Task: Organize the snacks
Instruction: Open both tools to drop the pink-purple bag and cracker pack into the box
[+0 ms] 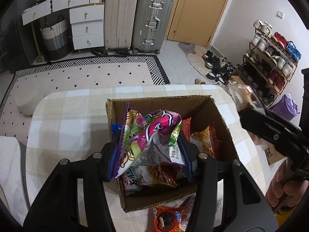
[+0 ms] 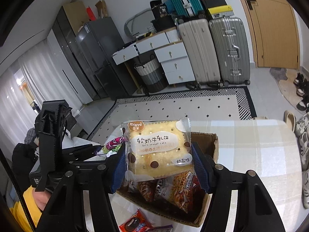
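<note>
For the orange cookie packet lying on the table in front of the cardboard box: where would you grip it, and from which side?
The orange, flat foil cookie packet lies flat on the checked tablecloth, just outside the brown cardboard box's near wall. I would come from above and pinch its crimped end seam, since the flat face offers nothing to close on. Both tools are full now, so one must drop its packet first.
</note>
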A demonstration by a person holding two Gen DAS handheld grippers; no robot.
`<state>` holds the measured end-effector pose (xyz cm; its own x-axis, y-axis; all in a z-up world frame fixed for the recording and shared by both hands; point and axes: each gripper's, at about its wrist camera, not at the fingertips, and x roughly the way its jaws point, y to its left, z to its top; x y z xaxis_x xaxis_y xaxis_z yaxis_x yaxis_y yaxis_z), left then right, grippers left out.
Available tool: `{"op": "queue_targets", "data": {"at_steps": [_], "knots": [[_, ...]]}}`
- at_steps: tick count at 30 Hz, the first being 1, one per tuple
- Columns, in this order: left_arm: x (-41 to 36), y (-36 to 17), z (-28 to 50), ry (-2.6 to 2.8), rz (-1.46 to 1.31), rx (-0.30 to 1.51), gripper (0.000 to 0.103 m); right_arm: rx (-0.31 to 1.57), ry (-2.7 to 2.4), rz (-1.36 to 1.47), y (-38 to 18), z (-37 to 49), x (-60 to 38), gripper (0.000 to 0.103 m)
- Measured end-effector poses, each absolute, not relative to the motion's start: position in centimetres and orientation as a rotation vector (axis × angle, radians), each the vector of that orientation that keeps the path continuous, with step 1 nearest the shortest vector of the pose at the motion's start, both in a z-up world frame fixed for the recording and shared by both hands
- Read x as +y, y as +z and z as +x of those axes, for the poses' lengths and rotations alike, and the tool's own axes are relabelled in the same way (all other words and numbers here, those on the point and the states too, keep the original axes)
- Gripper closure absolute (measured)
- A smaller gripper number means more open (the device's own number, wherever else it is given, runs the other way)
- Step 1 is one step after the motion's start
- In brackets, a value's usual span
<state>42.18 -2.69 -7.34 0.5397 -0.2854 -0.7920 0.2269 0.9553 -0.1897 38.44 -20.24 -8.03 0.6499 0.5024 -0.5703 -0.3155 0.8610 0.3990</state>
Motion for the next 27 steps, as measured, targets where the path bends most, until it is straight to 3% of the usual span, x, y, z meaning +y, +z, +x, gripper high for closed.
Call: {"op": "queue_targets", "data": {"at_steps": [15,27], "knots": [[-2.6,-8.4,43.7,-0.329,-0.047,0.989,0.039,0.773,0.452,0.264,-10.4,39.5,-20.2,0.040],[-0.9,-5.3,41.0,-0.307,-0.069,0.944,0.032,0.795,0.459,0.241,-10.4,38.6,-19.6,0.040]]}}
